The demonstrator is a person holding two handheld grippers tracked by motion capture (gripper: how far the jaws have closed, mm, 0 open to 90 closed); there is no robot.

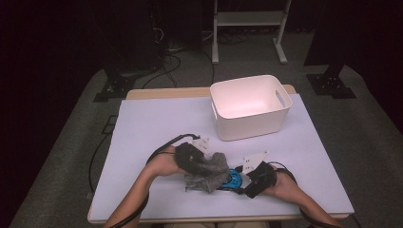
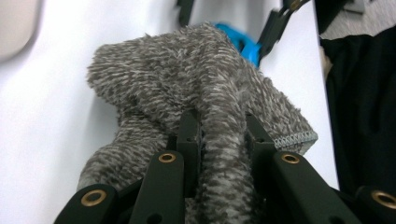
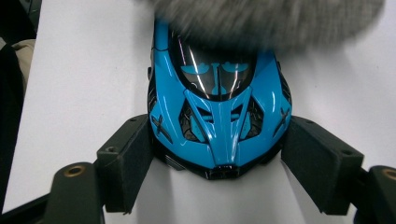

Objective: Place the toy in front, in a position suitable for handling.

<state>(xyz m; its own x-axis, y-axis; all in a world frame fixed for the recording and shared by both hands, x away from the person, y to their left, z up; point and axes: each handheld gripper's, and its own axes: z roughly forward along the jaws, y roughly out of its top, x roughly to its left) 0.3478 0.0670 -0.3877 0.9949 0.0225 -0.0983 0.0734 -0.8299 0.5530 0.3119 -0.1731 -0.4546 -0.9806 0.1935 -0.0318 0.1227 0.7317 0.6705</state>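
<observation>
Left gripper (image 2: 219,140) clenched on a ridge of grey cloth (image 2: 196,88), the fuzzy pile bunched between its jaws; the cloth drapes over the rear of a blue toy car (image 3: 219,107) near the table's (image 1: 157,123) front edge. Right gripper (image 3: 217,154) grasps the car's glossy, hard nose from both sides, apparently bracing it so the soft cloth can rub the tapered body. A white plastic bin (image 1: 249,107), smooth-walled with handle slots, stands well apart behind.

no readable text (anywhere), no labels
</observation>
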